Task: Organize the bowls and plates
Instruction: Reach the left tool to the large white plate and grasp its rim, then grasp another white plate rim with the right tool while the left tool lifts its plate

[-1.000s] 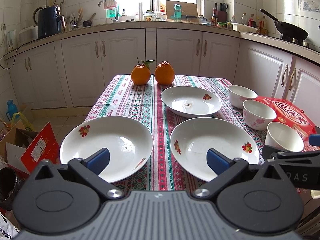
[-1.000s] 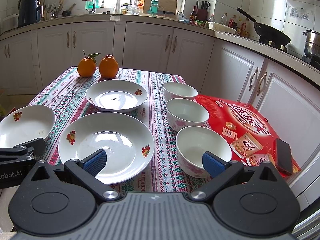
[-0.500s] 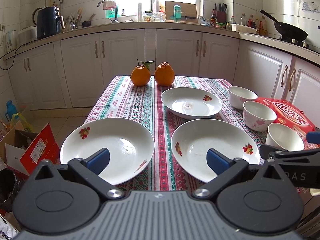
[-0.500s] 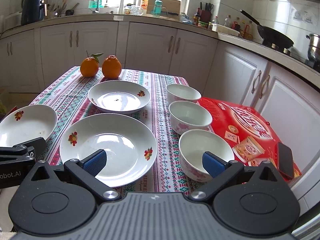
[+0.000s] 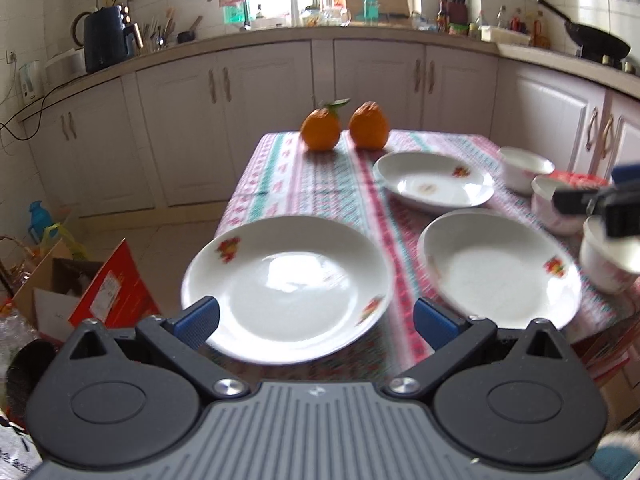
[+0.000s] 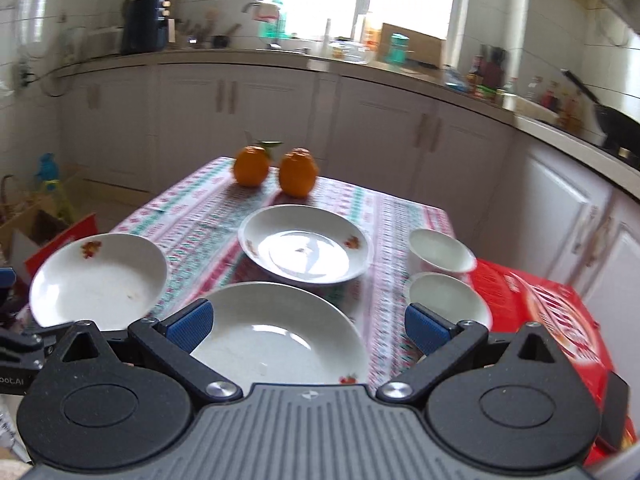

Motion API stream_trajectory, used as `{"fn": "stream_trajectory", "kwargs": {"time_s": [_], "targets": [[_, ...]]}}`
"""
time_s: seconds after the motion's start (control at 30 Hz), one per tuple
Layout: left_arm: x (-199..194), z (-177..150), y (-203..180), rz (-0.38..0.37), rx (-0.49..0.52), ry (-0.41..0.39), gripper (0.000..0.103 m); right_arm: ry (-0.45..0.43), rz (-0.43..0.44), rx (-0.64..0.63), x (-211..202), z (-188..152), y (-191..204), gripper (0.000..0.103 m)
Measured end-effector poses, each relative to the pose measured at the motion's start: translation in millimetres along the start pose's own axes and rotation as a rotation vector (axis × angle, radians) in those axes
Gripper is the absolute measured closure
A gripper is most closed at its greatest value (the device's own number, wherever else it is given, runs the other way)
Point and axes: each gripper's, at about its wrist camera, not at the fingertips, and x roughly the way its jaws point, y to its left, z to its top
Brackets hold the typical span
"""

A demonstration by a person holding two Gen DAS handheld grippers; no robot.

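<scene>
looks like the approach step, nothing gripped yet. left gripper [image 5: 316, 316] is spread wide and empty, hanging at the near edge of the table [image 5: 320, 184] with the near-left plate [image 5: 286, 288] framed between its fingers. right gripper [image 6: 306, 326] is also wide and empty, above the near-middle plate [image 6: 276, 336].

layout: near-left plate overhangs the table's near-left corner a little. near-middle plate sits beside it along the near edge. far plate [image 6: 306, 250] lies toward the centre, behind the near-middle one. bowls run along the right edge: far bowl [image 6: 440, 250], middle bowl [image 6: 448, 298]; a third bowl [image 5: 608, 258] shows only in the left view, nearest the front. none stacked yet.

next move, my guess: pinch a plate by its rim and lift it onto another. rims are thin and glazed, so a shallow grip could slip.

surface: patterned tablecloth, two oranges [image 5: 344, 128] at the far edge, red box [image 6: 540, 320] at the right edge beside the bowls. room: kitchen, white cabinets, counter with kettle [image 5: 106, 38], wok [image 5: 596, 42] on the right. frames are motion-blurred.
</scene>
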Motion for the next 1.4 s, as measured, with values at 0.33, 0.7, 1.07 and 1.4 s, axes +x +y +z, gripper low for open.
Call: {"fn": "stream_trajectory", "kwargs": {"time_s": [0.33, 0.7, 1.07, 1.4], "targets": [[31, -27, 28, -0.023, 0.011, 0.109, 0.001, 0.014, 0.056, -0.063, 26, 17, 8, 0.0], [63, -30, 37, -0.069, -0.044, 0.133, 0.001, 0.072, 0.085, -0.059, 51, 19, 15, 0.0], [73, -25, 37, -0.077, -0.011, 0.144, 0.0, 0.11, 0.179, -0.106, 79, 32, 30, 0.0], [69, -36, 40, -0.118, 0.013, 0.058, 0.0, 0.133, 0.476, -0.154, 113, 70, 57, 0.0]]}}
